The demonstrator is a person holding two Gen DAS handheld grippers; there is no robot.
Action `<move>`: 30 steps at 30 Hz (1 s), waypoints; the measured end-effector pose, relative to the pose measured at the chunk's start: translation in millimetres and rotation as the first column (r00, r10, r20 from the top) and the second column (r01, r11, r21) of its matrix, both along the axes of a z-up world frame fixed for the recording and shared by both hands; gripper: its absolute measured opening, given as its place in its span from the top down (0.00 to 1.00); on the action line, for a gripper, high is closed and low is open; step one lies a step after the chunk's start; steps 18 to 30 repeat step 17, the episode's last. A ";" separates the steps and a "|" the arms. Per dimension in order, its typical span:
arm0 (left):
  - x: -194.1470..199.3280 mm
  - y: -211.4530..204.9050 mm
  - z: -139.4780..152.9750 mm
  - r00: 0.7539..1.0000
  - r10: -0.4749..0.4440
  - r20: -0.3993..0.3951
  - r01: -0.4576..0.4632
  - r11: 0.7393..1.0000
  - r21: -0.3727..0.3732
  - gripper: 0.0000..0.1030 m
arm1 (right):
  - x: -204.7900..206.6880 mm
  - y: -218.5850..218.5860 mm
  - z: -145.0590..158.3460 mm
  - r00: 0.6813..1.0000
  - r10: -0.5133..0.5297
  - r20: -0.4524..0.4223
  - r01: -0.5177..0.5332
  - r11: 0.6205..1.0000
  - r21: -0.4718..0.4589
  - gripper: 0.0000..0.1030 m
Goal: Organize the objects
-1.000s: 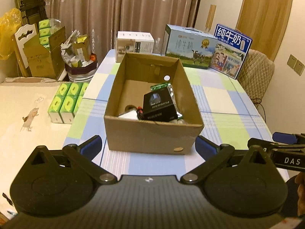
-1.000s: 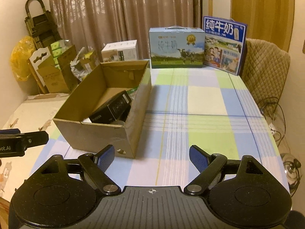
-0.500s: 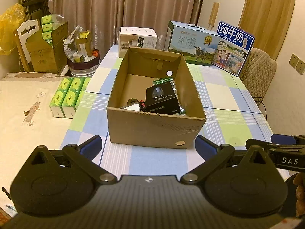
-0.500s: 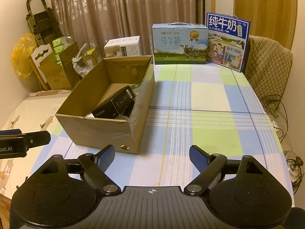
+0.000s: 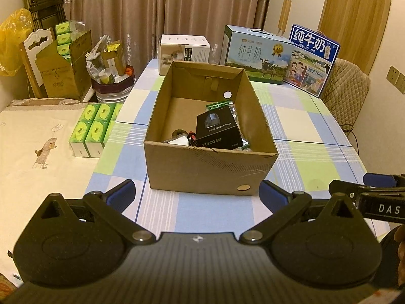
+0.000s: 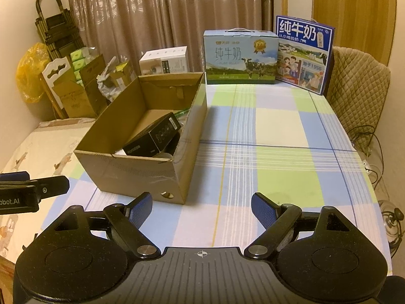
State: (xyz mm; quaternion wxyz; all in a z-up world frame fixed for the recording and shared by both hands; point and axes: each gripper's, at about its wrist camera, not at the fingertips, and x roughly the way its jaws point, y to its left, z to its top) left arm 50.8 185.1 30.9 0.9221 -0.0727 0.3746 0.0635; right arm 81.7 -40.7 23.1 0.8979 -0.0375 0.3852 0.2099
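Observation:
An open cardboard box [image 5: 210, 169] stands on the checked tablecloth [image 5: 303, 136], just ahead of my left gripper [image 5: 197, 195]. Inside it a black carton [image 5: 217, 131] lies on a foil packet and other small items. The left gripper's blue-padded fingers are open with nothing between them. In the right wrist view the same cardboard box [image 6: 131, 172] sits ahead to the left, with the black carton [image 6: 154, 136] in it. My right gripper [image 6: 202, 207] is open and empty over bare cloth. Each gripper shows at the edge of the other's view: the right gripper [image 5: 359, 183], the left gripper [image 6: 38, 181].
Two milk cases [image 5: 255, 53] [image 5: 312, 58] and a white box [image 5: 183, 50] line the table's far edge. Green tissue packs [image 5: 93, 129] lie left of the cardboard box. A cluttered bin [image 5: 111, 76] stands beyond them, and a quilted chair [image 6: 357, 101] at the far right.

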 end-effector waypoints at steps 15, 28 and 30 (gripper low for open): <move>-1.7 -2.7 -0.3 1.000 -0.001 0.006 0.001 1.000 0.023 0.01 | -1.6 2.3 -2.3 1.000 0.004 -0.007 -0.003 1.000 0.002 0.20; -3.1 -3.3 -0.7 1.000 0.000 0.010 0.000 1.000 0.025 0.01 | -1.5 2.5 -2.4 1.000 0.003 -0.006 -0.003 1.000 0.002 0.20; -3.1 -3.3 -0.7 1.000 0.000 0.010 0.000 1.000 0.025 0.01 | -1.5 2.5 -2.4 1.000 0.003 -0.006 -0.003 1.000 0.002 0.20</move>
